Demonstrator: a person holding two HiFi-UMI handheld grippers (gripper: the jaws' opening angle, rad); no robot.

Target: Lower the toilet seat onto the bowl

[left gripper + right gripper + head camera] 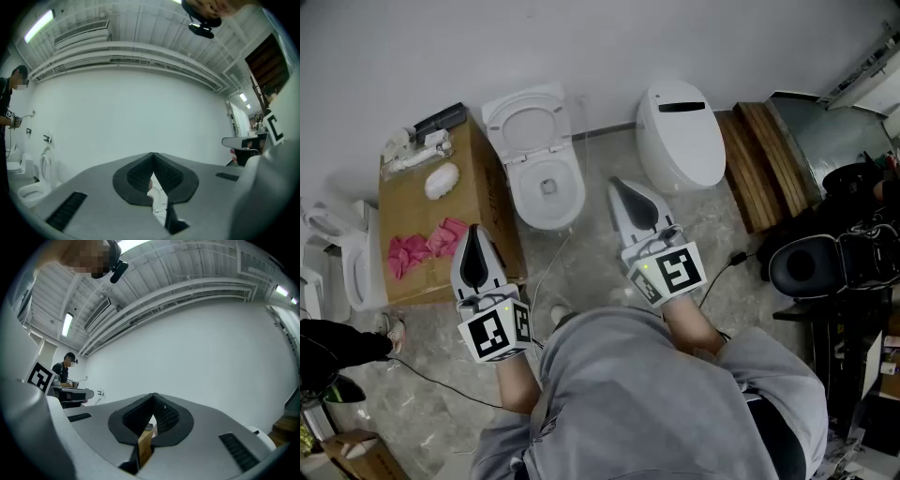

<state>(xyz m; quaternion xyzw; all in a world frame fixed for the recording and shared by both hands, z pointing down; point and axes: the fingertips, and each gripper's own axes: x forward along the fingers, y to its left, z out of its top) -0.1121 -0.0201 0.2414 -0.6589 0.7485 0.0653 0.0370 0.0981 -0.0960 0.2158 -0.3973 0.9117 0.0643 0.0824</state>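
A white toilet stands against the far wall, its seat raised upright above the open bowl. My left gripper hangs in front of the cardboard box, short of the toilet and to its left, jaws shut and empty. My right gripper hovers just right of the bowl, also shut with nothing in it. In the left gripper view the tips meet and a bit of white toilet shows below them. In the right gripper view the tips meet over a sliver of the box.
A second toilet with its lid down stands to the right. A cardboard box with pink cloths and white items sits left of the open toilet. Wooden planks and a black chair crowd the right; another toilet is far left.
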